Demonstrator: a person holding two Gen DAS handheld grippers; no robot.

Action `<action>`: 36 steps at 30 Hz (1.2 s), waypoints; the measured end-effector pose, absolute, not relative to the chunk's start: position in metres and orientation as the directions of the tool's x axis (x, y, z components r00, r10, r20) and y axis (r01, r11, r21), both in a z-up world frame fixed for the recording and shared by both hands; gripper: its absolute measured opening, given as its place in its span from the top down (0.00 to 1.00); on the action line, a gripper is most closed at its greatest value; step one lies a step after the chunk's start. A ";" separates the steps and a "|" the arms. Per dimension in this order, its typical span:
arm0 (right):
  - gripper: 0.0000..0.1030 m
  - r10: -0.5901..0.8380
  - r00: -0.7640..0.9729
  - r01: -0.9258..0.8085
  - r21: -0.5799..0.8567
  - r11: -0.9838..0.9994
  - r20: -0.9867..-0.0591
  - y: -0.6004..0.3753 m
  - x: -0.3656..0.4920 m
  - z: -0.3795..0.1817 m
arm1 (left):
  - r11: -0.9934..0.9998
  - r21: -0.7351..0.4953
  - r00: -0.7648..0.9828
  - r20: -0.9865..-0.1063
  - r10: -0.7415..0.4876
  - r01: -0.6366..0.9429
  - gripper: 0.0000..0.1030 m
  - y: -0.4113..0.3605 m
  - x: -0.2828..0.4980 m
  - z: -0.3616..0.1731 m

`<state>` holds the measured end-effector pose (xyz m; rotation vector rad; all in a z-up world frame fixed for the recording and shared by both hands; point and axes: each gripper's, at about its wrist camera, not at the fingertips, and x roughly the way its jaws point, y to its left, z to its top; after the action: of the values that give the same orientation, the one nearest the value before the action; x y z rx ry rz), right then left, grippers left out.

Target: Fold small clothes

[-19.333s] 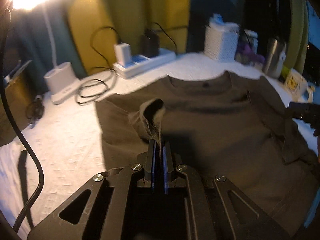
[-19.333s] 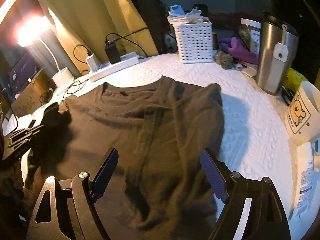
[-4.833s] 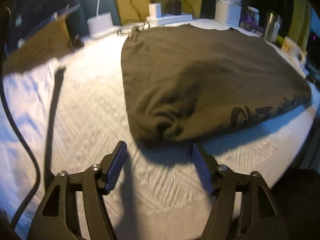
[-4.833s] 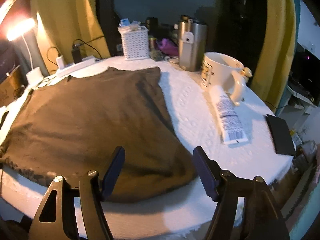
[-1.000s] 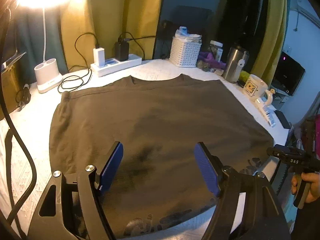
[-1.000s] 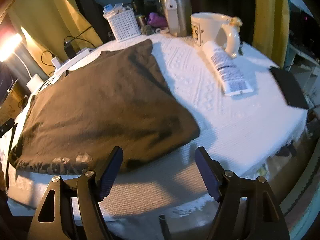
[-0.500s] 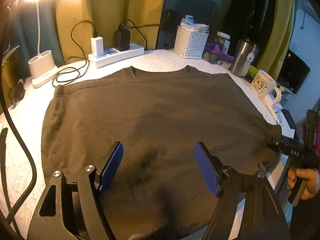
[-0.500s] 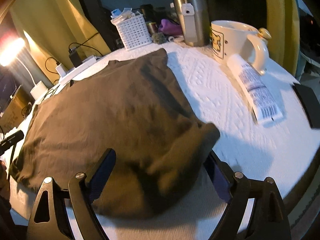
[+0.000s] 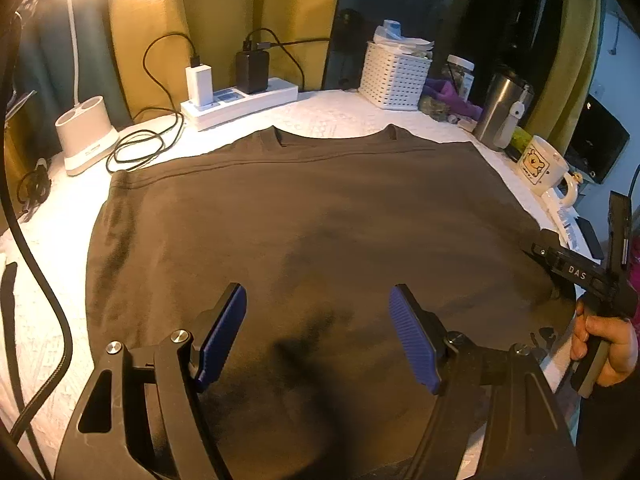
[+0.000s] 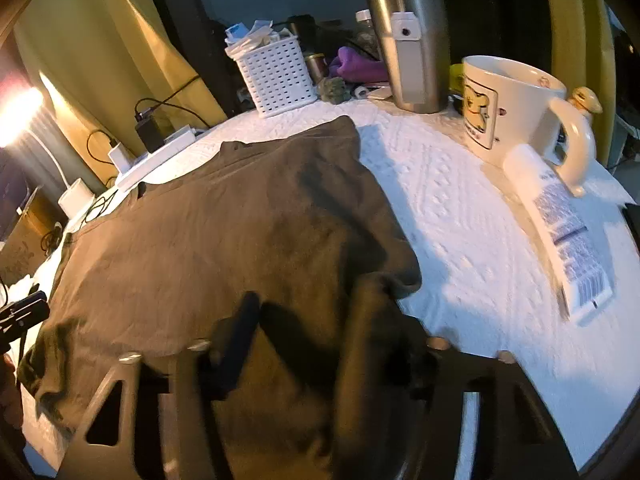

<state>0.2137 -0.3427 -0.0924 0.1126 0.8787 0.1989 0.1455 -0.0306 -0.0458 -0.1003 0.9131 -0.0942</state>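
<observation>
A dark olive T-shirt [image 9: 312, 200] lies flat on the white textured table cover [image 9: 52, 240], neckline at the far side. My left gripper [image 9: 316, 300] hovers open over the shirt's near part, with nothing between its blue pads [image 9: 222, 336]. My right gripper [image 10: 308, 312] sits at the shirt's [image 10: 224, 232] near right corner. Its jaws are closing with bunched cloth between them, and the picture is blurred there. In the left wrist view, a hand holds the right gripper [image 9: 576, 272] at the shirt's right edge.
A lamp base [image 9: 86, 136], coiled cables [image 9: 140, 148] and a power strip [image 9: 240, 100] line the back left. A white basket [image 9: 394, 76], steel tumbler [image 10: 412, 40], bear mug [image 10: 508, 108] and tube [image 10: 560, 220] stand at the right. The table edge curves away close by on the right.
My right gripper has moved forward onto the shirt's near right corner, and its jaws have narrowed around the cloth. The left gripper has drifted a little farther over the shirt, still open.
</observation>
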 end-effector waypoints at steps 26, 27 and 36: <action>0.89 0.311 0.634 -0.248 0.194 0.949 -0.708 -0.293 0.228 -0.037 | 0.985 -0.174 0.657 -0.744 -0.124 -0.012 0.28 0.024 0.134 -0.033; 0.89 0.310 0.638 -0.255 0.186 0.949 -0.705 -0.287 0.228 -0.033 | 0.984 -0.176 0.660 -0.741 -0.124 -0.013 0.28 0.028 0.132 -0.033; 0.89 0.332 0.644 -0.319 0.154 0.935 -0.689 -0.240 0.218 -0.013 | 0.980 -0.198 0.686 -0.716 -0.127 -0.025 0.28 0.057 0.115 -0.032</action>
<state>0.2176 -0.2399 -0.0135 0.0187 0.7885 0.3706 0.1153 0.0569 -0.0317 -0.1980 0.8138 -0.0575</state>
